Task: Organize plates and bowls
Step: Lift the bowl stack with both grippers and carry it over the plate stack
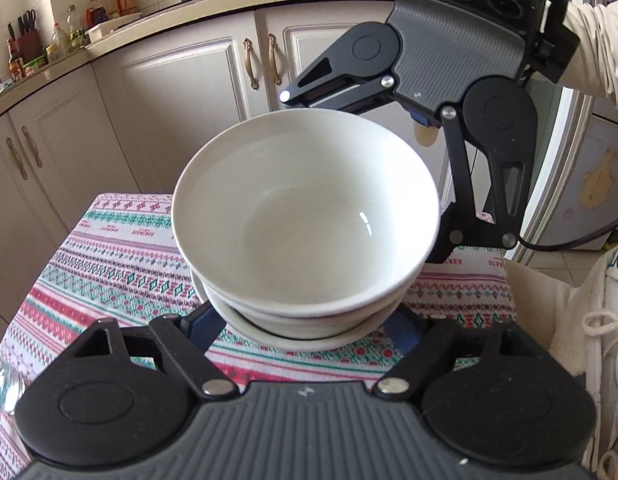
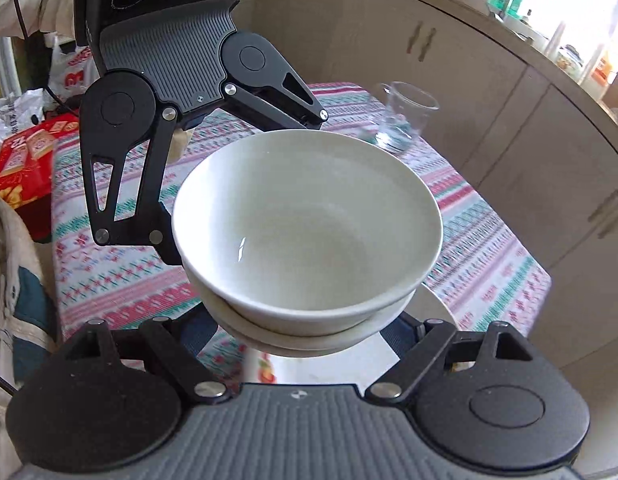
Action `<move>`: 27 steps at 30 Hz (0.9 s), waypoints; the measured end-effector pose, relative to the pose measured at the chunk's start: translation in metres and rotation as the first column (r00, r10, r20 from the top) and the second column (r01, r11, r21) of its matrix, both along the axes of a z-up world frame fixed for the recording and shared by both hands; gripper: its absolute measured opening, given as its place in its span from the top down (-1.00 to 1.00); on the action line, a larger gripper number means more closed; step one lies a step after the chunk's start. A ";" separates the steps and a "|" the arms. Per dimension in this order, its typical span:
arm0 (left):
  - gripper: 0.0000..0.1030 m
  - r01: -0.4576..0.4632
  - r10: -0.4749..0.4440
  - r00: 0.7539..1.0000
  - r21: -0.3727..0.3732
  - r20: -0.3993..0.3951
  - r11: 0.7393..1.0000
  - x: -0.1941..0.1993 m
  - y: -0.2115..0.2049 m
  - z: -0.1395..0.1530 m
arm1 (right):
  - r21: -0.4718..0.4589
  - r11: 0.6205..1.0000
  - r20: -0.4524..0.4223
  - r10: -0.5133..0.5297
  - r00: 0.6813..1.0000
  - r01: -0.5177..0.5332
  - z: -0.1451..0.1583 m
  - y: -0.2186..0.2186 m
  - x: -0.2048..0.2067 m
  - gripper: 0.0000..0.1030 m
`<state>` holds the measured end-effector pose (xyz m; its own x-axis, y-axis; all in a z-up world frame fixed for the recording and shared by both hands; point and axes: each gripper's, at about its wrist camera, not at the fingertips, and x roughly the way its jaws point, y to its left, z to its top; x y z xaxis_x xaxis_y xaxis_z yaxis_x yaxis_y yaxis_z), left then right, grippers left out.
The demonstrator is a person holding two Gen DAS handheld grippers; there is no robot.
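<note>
A stack of nested white bowls (image 1: 305,216) (image 2: 309,220) hangs above the patterned tablecloth (image 1: 109,260), clear of a white plate (image 2: 439,312) that lies on the table under it. My left gripper (image 1: 305,320) grips the stack's lower part from the near side in its own view. Its blue pads (image 1: 203,320) press on either flank, with the fingertips hidden under the bowls. My right gripper (image 2: 305,332) clamps the same stack from the opposite side. Each gripper shows in the other's view: the right gripper (image 1: 363,174) at the far rim, the left gripper (image 2: 249,186) likewise.
A clear glass measuring cup (image 2: 405,120) stands on the cloth at the far corner. A red box (image 2: 25,160) sits off the table's left side. Cream kitchen cabinets (image 1: 189,80) run behind the table, with bottles on the counter. A sleeve (image 1: 597,48) reaches in at upper right.
</note>
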<state>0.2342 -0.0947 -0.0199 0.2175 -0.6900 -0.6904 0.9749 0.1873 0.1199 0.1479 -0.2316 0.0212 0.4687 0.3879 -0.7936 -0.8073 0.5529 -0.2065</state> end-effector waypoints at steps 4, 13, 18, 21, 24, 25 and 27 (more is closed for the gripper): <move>-0.63 0.024 -0.024 1.000 0.003 -0.008 1.000 0.016 -0.023 -0.009 | -0.009 0.999 -0.002 -0.035 0.999 0.035 -0.005 -0.021 0.009 -0.75; -0.62 0.039 -0.038 0.998 0.028 -0.044 0.999 0.039 -0.051 -0.029 | 0.000 0.997 -0.049 -0.078 0.996 0.078 -0.026 -0.051 0.027 -0.75; -0.63 0.037 -0.035 0.998 0.035 -0.050 0.999 0.042 -0.056 -0.031 | 0.014 0.996 -0.063 -0.083 0.995 0.085 -0.032 -0.054 0.033 -0.74; -0.63 0.034 -0.032 0.998 0.035 -0.056 0.999 0.042 -0.056 -0.032 | 0.020 0.996 -0.066 -0.086 0.994 0.087 -0.035 -0.056 0.038 -0.74; -0.63 0.034 -0.032 0.997 0.032 -0.066 0.999 0.044 -0.056 -0.032 | 0.027 0.996 -0.074 -0.088 0.993 0.090 -0.037 -0.058 0.040 -0.74; -0.63 0.033 -0.031 0.997 0.033 -0.069 0.999 0.045 -0.057 -0.032 | 0.030 0.995 -0.078 -0.088 0.993 0.090 -0.037 -0.059 0.040 -0.74; -0.63 0.031 -0.029 0.997 0.031 -0.072 0.999 0.046 -0.056 -0.032 | 0.035 0.995 -0.085 -0.091 0.992 0.094 -0.037 -0.060 0.041 -0.74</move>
<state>0.2799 -0.1509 -0.0519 0.1460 -0.6724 -0.7257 0.9864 0.1548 0.0550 0.1894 -0.2921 -0.0161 0.4368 0.3775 -0.8165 -0.7656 0.6325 -0.1172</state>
